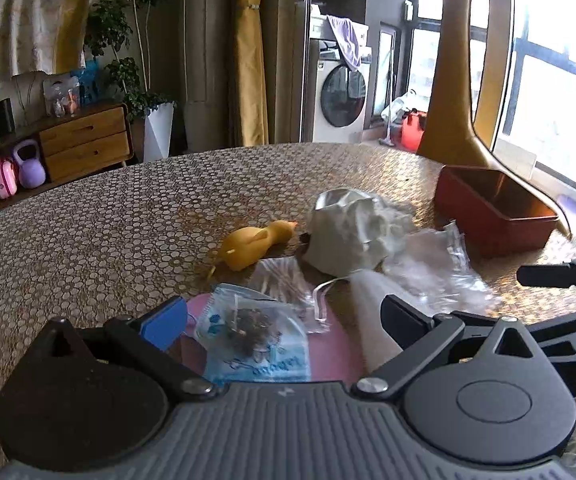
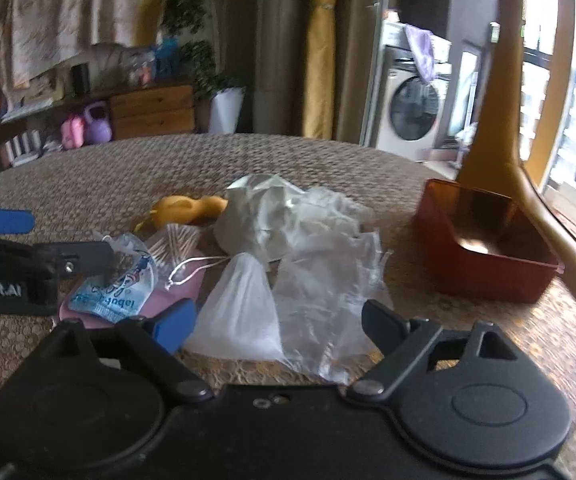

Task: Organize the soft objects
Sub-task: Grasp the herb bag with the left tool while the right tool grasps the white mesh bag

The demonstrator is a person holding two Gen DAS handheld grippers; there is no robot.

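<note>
Soft things lie in a heap on the round table point(image 1: 87, 240): a yellow rubber duck point(image 1: 255, 244), a crumpled grey-white bag point(image 1: 348, 236), clear plastic bags point(image 2: 328, 300), a small white bag point(image 2: 239, 308), a packet of cotton swabs point(image 2: 177, 242), and a blue-white packet point(image 1: 255, 340) on a pink pouch point(image 1: 336, 344). My left gripper point(image 1: 283, 320) stands open low over the blue-white packet. To its right, my right gripper point(image 2: 279, 322) is open over the white bag and the clear plastic. Neither gripper holds anything.
A red-brown open box point(image 2: 484, 256) stands at the table's right side, with a tall yellow giraffe figure point(image 2: 496, 100) behind it. The left gripper point(image 2: 72, 236) reaches in from the left in the right wrist view. Bare tabletop lies to the left and behind the heap.
</note>
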